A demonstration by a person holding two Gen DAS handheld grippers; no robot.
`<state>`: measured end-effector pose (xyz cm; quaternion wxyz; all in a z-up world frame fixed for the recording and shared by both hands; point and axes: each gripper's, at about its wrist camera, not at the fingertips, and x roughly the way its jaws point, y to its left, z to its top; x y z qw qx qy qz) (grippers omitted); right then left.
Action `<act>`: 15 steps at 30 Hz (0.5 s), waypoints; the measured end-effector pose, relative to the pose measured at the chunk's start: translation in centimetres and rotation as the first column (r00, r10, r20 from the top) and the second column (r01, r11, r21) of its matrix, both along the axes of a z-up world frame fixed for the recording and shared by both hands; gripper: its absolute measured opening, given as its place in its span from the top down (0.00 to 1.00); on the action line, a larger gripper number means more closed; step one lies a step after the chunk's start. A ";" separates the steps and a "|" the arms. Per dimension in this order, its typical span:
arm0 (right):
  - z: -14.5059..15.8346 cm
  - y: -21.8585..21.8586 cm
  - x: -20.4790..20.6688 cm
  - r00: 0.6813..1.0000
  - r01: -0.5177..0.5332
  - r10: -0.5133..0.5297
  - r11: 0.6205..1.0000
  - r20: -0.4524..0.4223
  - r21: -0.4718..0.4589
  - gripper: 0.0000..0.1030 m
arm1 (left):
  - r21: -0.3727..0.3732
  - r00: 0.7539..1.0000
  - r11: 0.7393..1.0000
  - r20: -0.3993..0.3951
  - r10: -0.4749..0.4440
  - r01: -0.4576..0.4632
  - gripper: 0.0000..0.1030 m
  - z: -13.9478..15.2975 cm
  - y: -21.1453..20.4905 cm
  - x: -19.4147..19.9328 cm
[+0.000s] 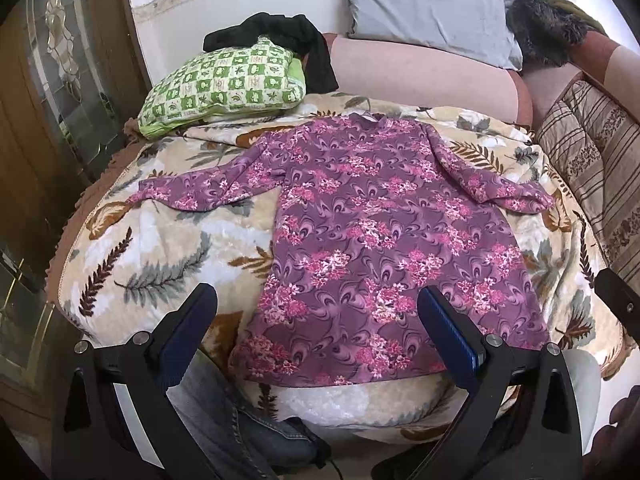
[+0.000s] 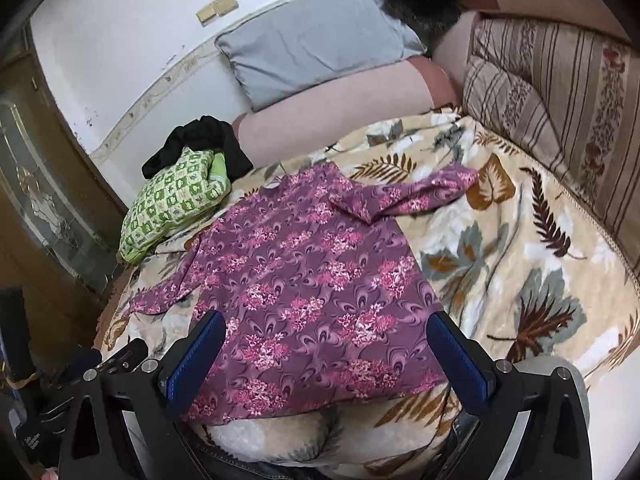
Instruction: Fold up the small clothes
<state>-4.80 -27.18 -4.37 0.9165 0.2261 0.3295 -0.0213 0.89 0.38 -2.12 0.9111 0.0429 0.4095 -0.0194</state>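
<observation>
A purple long-sleeved top with pink flowers (image 1: pixel 372 232) (image 2: pixel 312 284) lies flat on a leaf-patterned blanket (image 1: pixel 152 256) (image 2: pixel 520 264), collar away from me, both sleeves spread out to the sides. My left gripper (image 1: pixel 318 300) hovers open above the top's lower left part, nothing between its blue pads. My right gripper (image 2: pixel 326 330) is open too, over the lower hem area, holding nothing. In the left wrist view, part of the right gripper (image 1: pixel 618 300) shows at the right edge. The left gripper (image 2: pixel 80 364) shows at the lower left of the right wrist view.
A green checked pillow (image 1: pixel 224 84) (image 2: pixel 176 204) with a black garment (image 1: pixel 280 36) (image 2: pixel 200 140) draped over it sits at the back left. A grey pillow (image 1: pixel 428 8) (image 2: pixel 312 64) and striped cushions (image 1: pixel 596 176) (image 2: pixel 552 92) line the sofa back. A jeans-clad leg (image 1: pixel 240 420) is below.
</observation>
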 end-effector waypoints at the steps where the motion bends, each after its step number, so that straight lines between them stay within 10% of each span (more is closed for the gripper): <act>1: 0.0 0.0 0.1 1.000 0.005 -0.005 1.000 -0.006 0.001 0.03 | -0.003 1.000 1.000 -0.001 0.000 0.000 0.02 0.0 0.0 0.0; 15: -0.7 -0.7 0.6 1.000 -0.004 0.004 1.000 -0.021 0.024 0.14 | -0.018 1.000 1.000 -0.010 -0.002 0.002 0.02 -0.3 0.3 0.4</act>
